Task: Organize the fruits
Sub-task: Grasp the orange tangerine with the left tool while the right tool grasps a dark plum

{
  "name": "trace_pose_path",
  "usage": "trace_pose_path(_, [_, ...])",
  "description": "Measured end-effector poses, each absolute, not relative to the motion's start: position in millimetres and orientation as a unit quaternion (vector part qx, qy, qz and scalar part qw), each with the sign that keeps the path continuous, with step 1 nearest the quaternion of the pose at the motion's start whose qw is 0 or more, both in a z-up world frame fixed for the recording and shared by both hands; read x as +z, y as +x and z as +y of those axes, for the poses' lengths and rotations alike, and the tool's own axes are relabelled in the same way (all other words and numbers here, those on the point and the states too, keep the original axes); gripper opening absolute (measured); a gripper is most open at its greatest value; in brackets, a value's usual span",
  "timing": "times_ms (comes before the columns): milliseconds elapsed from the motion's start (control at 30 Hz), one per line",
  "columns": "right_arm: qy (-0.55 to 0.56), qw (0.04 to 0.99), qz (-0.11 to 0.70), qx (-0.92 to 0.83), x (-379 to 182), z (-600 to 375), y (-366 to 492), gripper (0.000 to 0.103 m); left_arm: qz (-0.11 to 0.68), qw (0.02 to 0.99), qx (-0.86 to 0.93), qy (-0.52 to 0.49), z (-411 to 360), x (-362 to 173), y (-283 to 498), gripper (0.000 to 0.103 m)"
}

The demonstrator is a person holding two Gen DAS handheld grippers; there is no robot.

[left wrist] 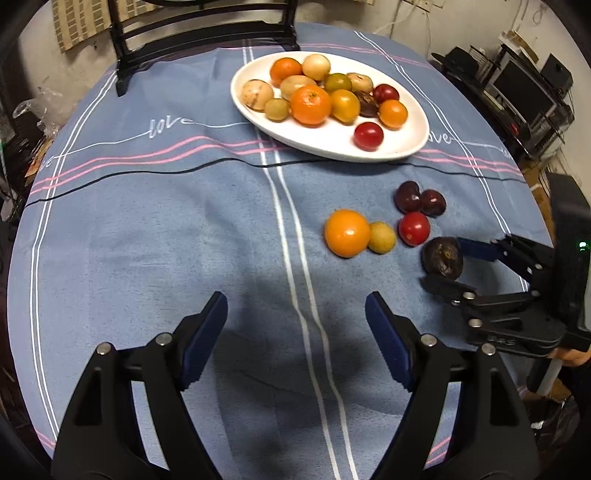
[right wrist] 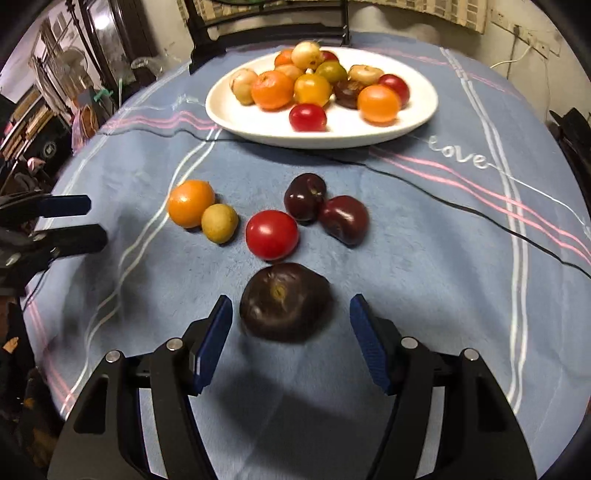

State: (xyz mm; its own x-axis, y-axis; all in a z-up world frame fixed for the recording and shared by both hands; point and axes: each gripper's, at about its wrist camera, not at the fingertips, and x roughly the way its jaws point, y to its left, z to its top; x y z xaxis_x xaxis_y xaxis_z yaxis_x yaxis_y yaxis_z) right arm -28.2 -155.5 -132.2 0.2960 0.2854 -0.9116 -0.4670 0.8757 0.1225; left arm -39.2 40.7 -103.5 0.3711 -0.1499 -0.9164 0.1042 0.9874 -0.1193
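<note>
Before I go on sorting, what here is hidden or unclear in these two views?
- Back fruits on the white plate, right wrist view: hidden behind front fruits, blurred.
- Right hand-held gripper around the dark fruit, left wrist view: pad contact unclear.
- Black chair: cut off by top edge.

We see a soft, matt, slightly fuzzy blue tablecloth (right wrist: 424, 258) filling most of the frame, with woven white and pink stripes. At upper centre sits a smooth, glossy white plate (right wrist: 417, 110) that looks like glazed ceramic. Below it, a red tomato (right wrist: 272, 234) and an orange fruit (right wrist: 190, 202) have shiny, taut skins that catch the light. Beside the orange fruit, a small yellow-green fruit (right wrist: 219, 223) looks duller. The large dark purple fruit (right wrist: 286, 301) at lower centre has a smooth, low sheen. The right gripper (right wrist: 291, 325) is matt black plastic with ribbed blue pads (right wrist: 365, 339) and small bright metal pins.
</note>
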Motion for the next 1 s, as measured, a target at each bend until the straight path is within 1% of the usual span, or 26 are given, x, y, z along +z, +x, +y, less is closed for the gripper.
trace_pose_path(67, [-0.105,0.799,0.543,0.238,-130,-151,-30,0.048,0.556,0.827,-0.082,-0.016,36,-105,-38,0.079])
trace_pose_path(167, [-0.078,0.794,0.552,0.242,-122,-161,-32,0.048,0.553,0.828,-0.095,-0.002,27,-108,-30,0.079])
trace_pose_path(333, [-0.023,0.793,0.561,0.237,-118,-183,-36,0.048,0.533,0.833,-0.124,0.082,7,-123,-14,0.078])
trace_pose_path(367, [-0.016,0.792,0.563,0.237,-119,-185,-36,0.048,0.531,0.833,-0.128,0.092,5,-126,-11,0.077])
trace_pose_path(400, [-0.013,0.791,0.564,0.236,-119,-187,-37,0.048,0.531,0.830,-0.138,0.097,4,-130,-6,0.074])
trace_pose_path(567, [-0.003,0.789,0.569,0.232,-123,-186,-38,0.048,0.528,0.824,-0.173,0.110,-4,-137,9,0.072])
trace_pose_path(633, [-0.001,0.788,0.570,0.231,-123,-184,-38,0.048,0.530,0.820,-0.189,0.109,-9,-138,12,0.060])
trace_pose_path(667, [0.000,0.788,0.571,0.232,-124,-185,-36,0.048,0.540,0.811,-0.201,0.105,-11,-142,16,0.036])
trace_pose_path(800, [0.000,0.788,0.573,0.227,-124,-182,-37,0.047,0.548,0.806,-0.211,0.079,-12,-143,19,0.037])
trace_pose_path(1000, [0.001,0.789,0.573,0.222,-122,-185,-40,0.048,0.543,0.814,-0.194,0.073,-11,-133,4,0.037])
